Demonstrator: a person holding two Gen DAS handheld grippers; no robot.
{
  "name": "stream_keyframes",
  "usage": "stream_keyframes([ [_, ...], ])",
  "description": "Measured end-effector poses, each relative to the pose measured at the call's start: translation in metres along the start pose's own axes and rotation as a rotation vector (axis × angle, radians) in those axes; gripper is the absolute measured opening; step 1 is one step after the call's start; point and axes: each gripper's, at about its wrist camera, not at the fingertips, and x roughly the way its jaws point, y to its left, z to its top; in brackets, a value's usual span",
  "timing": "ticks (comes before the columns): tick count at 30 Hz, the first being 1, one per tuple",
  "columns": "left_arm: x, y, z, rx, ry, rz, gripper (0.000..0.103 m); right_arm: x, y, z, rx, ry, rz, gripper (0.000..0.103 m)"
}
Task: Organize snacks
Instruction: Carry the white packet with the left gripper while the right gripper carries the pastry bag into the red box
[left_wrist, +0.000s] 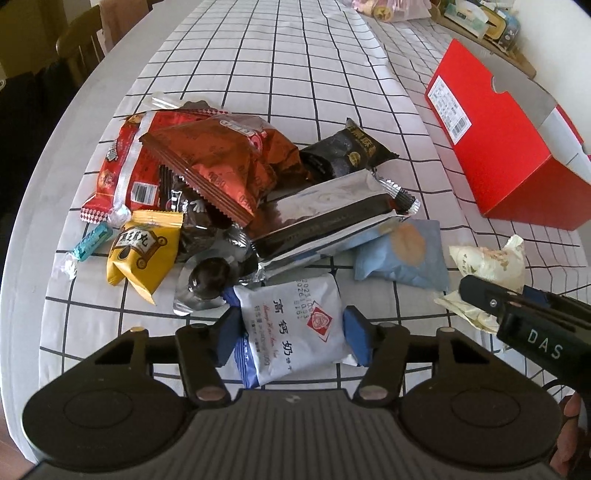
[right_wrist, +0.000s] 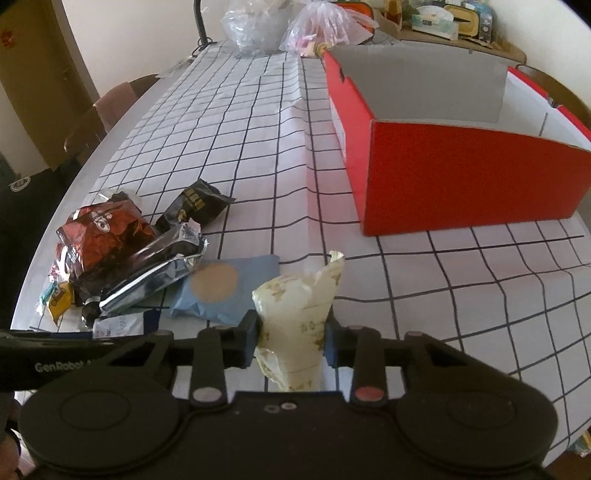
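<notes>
Right jaws: pinching cream wrapper (right_wrist: 295, 325).
Left jaws: clamped on white milk-biscuit packet (left_wrist: 291, 328).
Next: carry both ahead to red box (right_wrist: 461, 177).

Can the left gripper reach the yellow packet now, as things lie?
Probably not yet: the left gripper already has a white packet between its fingers. The yellow packet itself lies uncovered at the pile's edge.

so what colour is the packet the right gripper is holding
Pale cream with faint tan print; the cream packet shows best in the right wrist view, between the right gripper's pads.
</notes>
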Motion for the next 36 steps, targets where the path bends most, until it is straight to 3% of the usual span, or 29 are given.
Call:
stream_keyframes([
  [18, -0.027, 0.022, -0.017, -0.028, 0.016, -0.039, 0.057, -0.051, -0.010, -0.013, 0.049, -0.045, 0.013, 0.032],
  [26, -0.061, 0.018, -0.006, -0.032, -0.043, -0.097, 0.057, -0.084, -0.017, -0.002, 0.057, -0.102, 0.032, 0.032],
  [36, -0.106, -0.025, 0.026, 0.026, -0.171, -0.175, 0.057, -0.121, -0.042, 0.035, 0.032, -0.209, 0.024, 0.032],
])
